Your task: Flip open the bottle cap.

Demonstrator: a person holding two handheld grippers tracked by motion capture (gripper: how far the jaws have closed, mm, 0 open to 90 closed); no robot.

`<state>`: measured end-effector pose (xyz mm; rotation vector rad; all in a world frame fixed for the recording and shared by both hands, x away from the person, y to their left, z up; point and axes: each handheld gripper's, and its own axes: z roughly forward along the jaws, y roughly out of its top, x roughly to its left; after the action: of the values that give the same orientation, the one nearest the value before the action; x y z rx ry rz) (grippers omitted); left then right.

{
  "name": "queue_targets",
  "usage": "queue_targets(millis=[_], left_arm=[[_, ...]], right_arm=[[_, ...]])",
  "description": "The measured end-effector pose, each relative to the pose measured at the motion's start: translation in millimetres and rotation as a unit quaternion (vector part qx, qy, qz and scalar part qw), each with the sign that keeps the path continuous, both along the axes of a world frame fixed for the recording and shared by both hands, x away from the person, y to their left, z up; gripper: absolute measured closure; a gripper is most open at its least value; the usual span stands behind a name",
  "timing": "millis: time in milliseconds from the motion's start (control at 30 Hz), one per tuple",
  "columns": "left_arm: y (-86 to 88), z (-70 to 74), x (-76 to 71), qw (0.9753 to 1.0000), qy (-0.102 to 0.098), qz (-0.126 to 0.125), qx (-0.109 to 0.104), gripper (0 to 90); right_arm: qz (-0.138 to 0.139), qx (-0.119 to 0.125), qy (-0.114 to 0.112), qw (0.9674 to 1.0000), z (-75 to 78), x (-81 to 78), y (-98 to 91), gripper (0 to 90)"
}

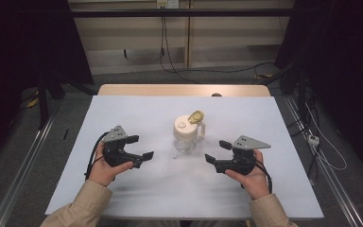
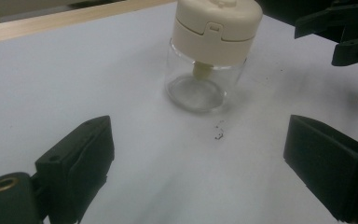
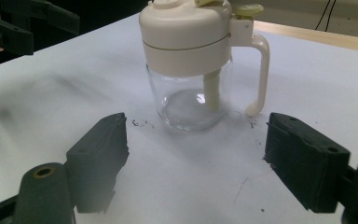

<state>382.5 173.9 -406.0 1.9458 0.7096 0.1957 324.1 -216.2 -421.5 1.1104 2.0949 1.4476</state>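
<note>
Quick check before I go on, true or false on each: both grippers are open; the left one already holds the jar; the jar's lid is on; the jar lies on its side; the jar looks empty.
1. Both the left gripper and the right gripper are open. True.
2. The left gripper holds the jar. False: it is apart from the jar, nothing between its jaws.
3. The cream lid is on the jar. True.
4. The jar lies on its side. False: it stands upright on the table.
5. The jar looks empty. True.
</note>
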Motion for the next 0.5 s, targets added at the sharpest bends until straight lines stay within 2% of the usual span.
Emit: queue_targets(millis=[500], left_arm=[[20.1, -10.0, -7.3, 0.9999, -0.009, 0.009, 0.007, 8.0]], right_arm=[[-0.007, -0.008, 0.002, 0.9999, -5.8, -8.4, -11.3, 20.8]])
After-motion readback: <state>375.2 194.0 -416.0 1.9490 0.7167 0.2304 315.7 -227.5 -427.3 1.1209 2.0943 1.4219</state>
